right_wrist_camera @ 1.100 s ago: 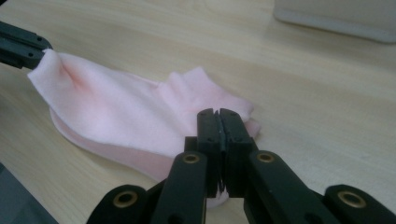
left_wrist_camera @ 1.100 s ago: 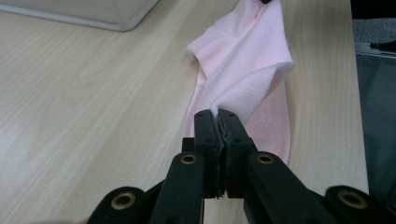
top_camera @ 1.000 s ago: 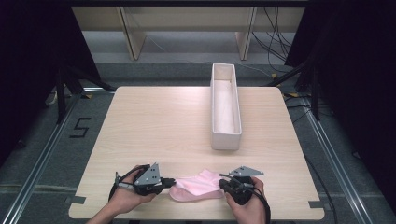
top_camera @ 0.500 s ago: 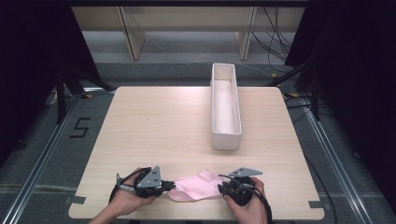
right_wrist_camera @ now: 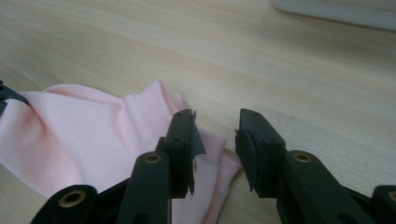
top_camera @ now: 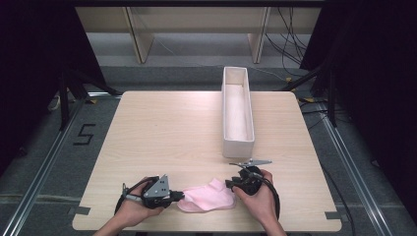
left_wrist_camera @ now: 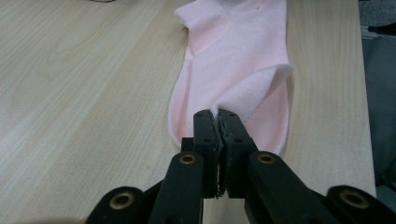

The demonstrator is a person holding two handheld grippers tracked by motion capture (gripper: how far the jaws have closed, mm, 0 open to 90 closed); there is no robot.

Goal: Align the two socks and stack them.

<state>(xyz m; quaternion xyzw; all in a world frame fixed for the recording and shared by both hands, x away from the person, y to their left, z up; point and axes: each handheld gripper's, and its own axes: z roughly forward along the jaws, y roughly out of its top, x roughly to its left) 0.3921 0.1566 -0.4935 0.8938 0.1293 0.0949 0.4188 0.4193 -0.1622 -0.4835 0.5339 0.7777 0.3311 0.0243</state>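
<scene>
1. Counter: light wood, with a long white bin standing on its right half, running front to back.
2. Sock: pink, lying near the front edge of the counter, between the two hands and well apart from the bin.
3. Left tongs: at the sock's left end. In the left gripper view the jaws are pressed together on a raised fold of the sock; the rest of the fabric lies flat on the wood beyond them.
4. Right tongs: at the sock's right end. In the right gripper view the jaws stand apart with a narrow gap of bare wood between them. The left jaw sits over the sock's edge; the right jaw is over bare counter. Nothing is held.
5. Hands: left hand and right hand each grip their tool low at the front edge.
</scene>
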